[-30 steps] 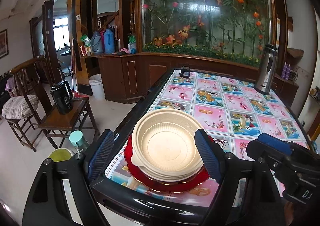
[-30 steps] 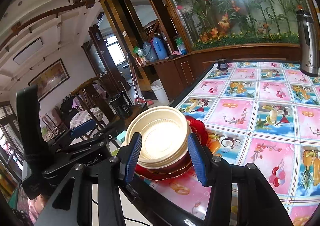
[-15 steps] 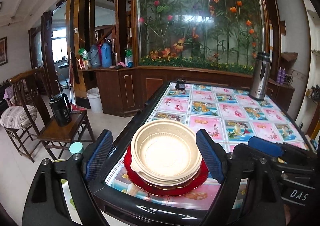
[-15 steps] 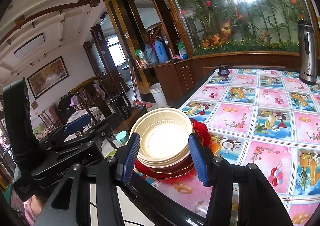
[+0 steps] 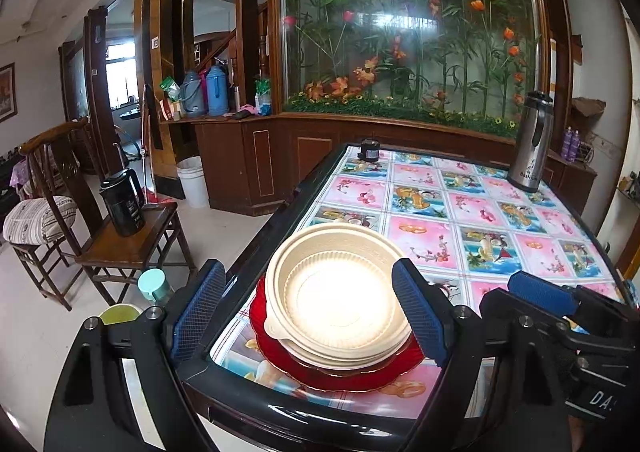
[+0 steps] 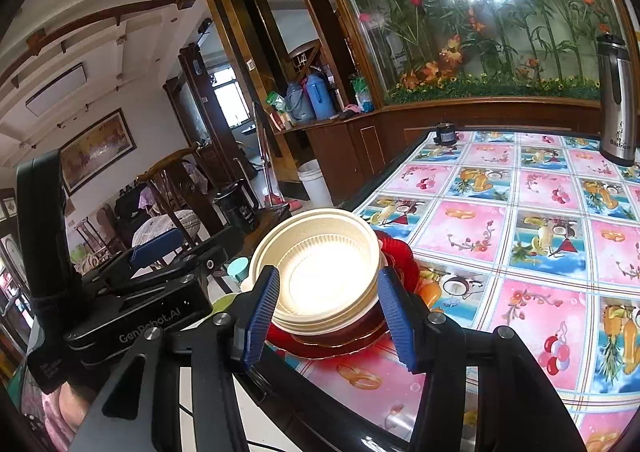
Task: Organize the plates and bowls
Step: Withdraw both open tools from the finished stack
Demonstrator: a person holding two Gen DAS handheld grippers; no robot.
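Both black two-finger grippers with blue ribbed pads are held apart from the dishes: the left gripper (image 5: 306, 316) is spread wide, the right gripper (image 6: 326, 316) about half spread, and nothing is clamped by either. Cream ribbed plastic bowls (image 5: 338, 292) are nested on a red glass plate (image 5: 340, 376), set at the near corner of the fruit-patterned tablecloth-covered table (image 5: 480, 220)

Cream bowls (image 5: 338, 294) with ribbed inner walls sit stacked on a glossy red plate (image 5: 340, 376), on a tablecloth (image 5: 472, 212) checked in pink and blue squares printed with fruit and flowers. Both grippers carry blue ridged pads (image 5: 418, 316) on black frames; a silver flask (image 5: 532, 142) with a black top stands at two o'clock
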